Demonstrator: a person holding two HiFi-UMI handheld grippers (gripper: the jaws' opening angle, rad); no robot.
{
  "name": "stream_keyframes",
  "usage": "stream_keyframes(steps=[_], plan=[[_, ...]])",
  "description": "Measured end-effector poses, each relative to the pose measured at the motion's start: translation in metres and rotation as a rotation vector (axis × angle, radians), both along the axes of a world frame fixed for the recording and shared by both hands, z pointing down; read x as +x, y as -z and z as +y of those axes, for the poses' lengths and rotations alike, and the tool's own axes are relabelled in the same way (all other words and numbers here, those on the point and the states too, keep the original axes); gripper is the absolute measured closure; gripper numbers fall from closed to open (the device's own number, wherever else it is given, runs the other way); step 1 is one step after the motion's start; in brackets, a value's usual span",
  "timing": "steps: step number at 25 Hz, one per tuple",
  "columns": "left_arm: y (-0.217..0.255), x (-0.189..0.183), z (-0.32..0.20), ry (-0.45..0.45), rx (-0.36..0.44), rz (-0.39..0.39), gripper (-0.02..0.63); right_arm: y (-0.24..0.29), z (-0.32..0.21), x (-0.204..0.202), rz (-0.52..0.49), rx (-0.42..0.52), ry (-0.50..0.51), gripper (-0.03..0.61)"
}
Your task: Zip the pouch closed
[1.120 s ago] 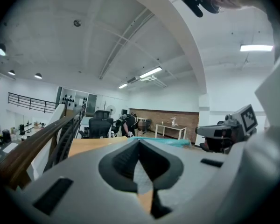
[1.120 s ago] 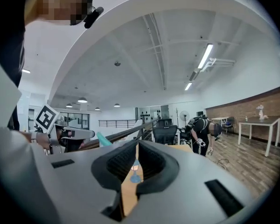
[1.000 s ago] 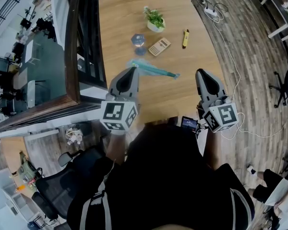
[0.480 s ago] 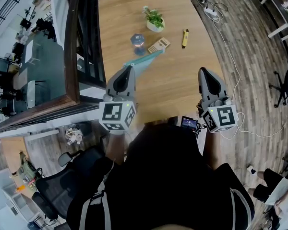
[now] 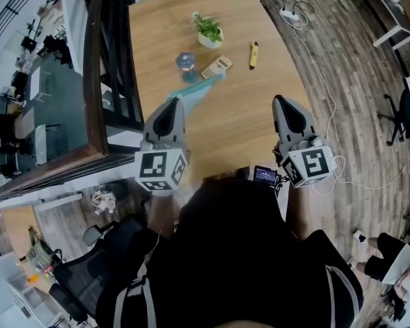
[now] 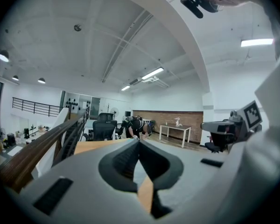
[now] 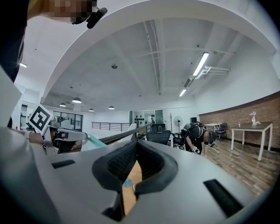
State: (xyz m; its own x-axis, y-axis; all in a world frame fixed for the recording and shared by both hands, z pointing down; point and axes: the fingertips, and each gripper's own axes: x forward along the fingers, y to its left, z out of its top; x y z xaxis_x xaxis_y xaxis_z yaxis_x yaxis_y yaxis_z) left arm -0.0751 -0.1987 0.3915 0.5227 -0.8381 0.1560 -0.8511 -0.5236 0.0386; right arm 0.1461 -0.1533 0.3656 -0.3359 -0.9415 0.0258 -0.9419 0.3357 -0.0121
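Stretching away from us and up to the right, the long, flat, translucent teal pouch [image 5: 199, 86] lies slantwise above the wooden table [image 5: 239, 132]. We see it as a thin strip, its near end at the tip of the left gripper [image 5: 177, 101] and its far end just beside the tan calculator [image 5: 216, 65]. The left gripper's jaws are pressed together on that near end. The right gripper [image 5: 279, 100] sits well apart to the right, jaws closed on nothing.

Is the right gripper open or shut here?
Shut. The right gripper shows its jaws meeting at the tips in its own view, nothing clamped between them.
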Motion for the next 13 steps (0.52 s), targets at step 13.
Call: stream_keyframes(steps=[13], plan=[[0.0009, -0.0021, 0.0014, -0.004, -0.001, -0.001, 0.611, -0.0019, 0.0013, -0.0053, -0.003, -0.005, 0.007, 0.563]])
